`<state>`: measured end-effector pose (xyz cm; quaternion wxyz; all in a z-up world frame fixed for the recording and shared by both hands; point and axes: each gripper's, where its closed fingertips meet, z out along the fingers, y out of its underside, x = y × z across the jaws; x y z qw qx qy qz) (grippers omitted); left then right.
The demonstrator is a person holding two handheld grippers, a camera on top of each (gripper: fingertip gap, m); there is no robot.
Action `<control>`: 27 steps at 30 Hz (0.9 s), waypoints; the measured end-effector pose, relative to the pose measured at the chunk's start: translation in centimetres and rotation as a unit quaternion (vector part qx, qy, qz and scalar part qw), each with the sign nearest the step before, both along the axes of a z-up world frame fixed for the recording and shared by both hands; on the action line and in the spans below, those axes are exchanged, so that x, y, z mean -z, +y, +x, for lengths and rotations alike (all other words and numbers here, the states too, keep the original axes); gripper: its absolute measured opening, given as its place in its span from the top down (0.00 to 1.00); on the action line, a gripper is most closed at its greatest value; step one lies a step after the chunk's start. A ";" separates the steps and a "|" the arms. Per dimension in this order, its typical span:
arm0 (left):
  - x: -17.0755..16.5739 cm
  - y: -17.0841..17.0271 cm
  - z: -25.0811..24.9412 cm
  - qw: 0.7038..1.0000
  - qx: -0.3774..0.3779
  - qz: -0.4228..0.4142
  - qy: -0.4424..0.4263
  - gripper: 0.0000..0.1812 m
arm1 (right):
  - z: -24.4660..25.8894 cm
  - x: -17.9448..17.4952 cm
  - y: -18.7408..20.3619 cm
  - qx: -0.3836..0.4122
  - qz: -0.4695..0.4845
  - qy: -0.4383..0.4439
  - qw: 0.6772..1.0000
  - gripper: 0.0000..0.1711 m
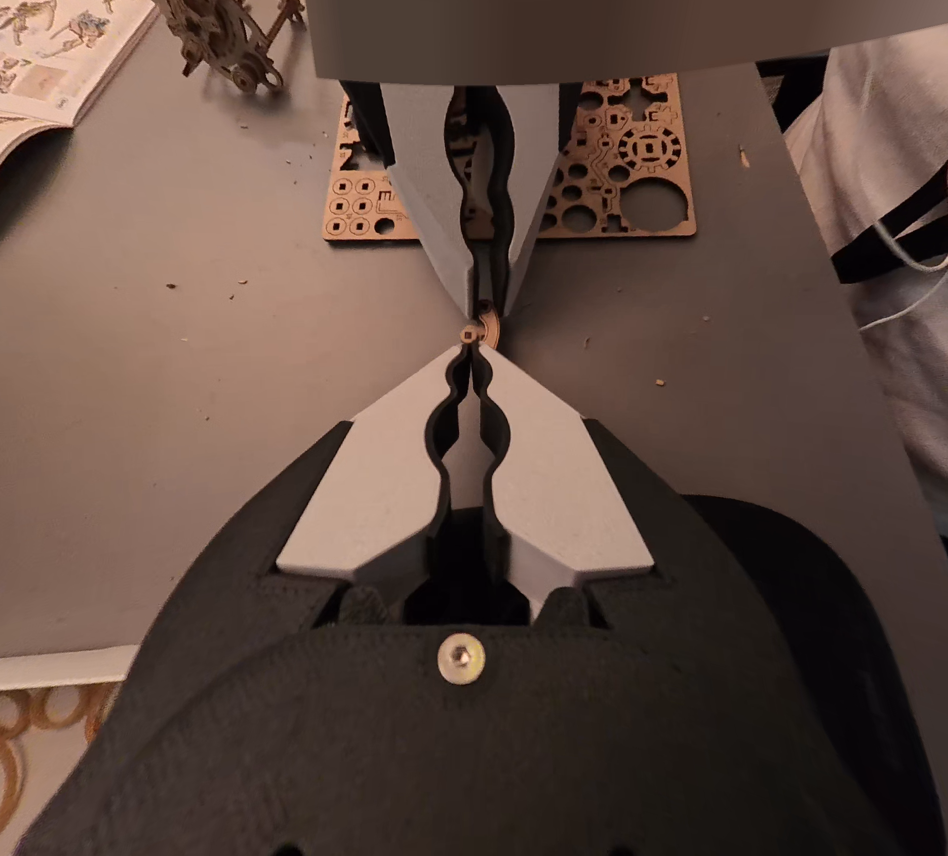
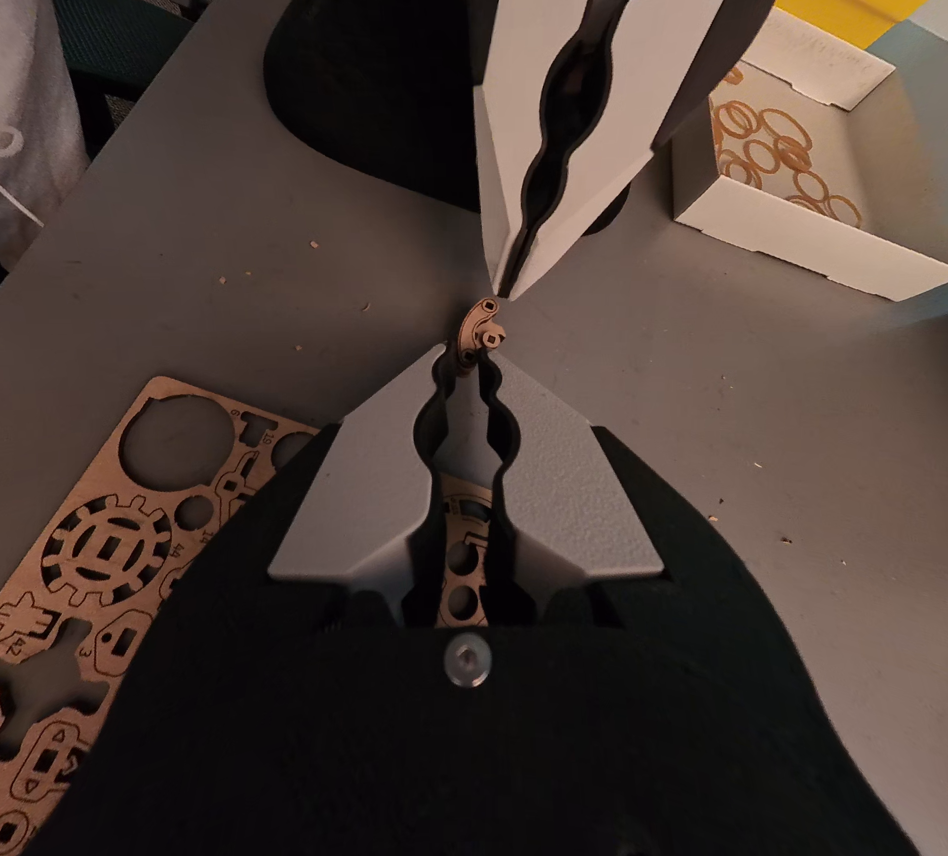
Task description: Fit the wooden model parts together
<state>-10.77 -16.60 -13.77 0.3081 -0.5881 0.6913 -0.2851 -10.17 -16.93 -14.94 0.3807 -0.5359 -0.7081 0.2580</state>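
Nearest my lens in the left wrist view, my left gripper (image 1: 468,348) is pinched narrow on a small wooden piece (image 1: 468,335) with a square hole, held above the grey table (image 1: 205,318). Meeting it tip to tip from the far side, my right gripper (image 1: 486,311) is closed on a curved wooden part (image 1: 490,326); the right wrist view shows that part (image 2: 474,331) as an arc with square-holed lobes, clamped at one end. The two pieces touch, but I cannot tell whether they have seated.

Both grips are at the very fingertips, so I judge a slightly skewed push could twist a piece out and drop it among the wood crumbs, or snap the thin arc.

Beyond lies the punched-out parts sheet (image 1: 615,175), at far left the dark assembled model (image 1: 215,21) and instruction booklet (image 1: 61,31). A white box of rubber bands (image 2: 769,164) sits at far right in the right wrist view.
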 end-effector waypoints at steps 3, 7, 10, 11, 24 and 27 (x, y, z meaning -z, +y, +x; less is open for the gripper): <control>0.2 -0.3 0.0 1.000 0.004 -0.013 0.004 1.00 | 0.0 0.0 0.0 0.000 0.001 -0.001 1.000 0.96; 0.7 -0.2 -0.2 1.000 0.006 0.007 0.023 1.00 | 0.0 0.0 0.0 0.000 0.002 -0.001 1.000 0.96; -0.1 0.1 -0.1 1.000 -0.005 0.008 0.004 1.00 | 0.0 0.0 0.0 0.000 0.002 -0.001 1.000 0.96; -0.4 0.0 -0.1 1.000 -0.004 0.006 -0.002 1.00 | 0.0 0.0 0.0 0.000 0.002 -0.001 1.000 0.96; -0.5 0.7 0.0 1.000 -0.020 0.013 -0.006 1.00 | 0.0 0.1 0.1 0.002 0.005 -0.005 1.000 0.96; -1.4 0.8 0.1 0.999 -0.019 0.010 -0.033 1.00 | 0.0 0.1 0.1 0.002 0.006 -0.006 1.000 0.96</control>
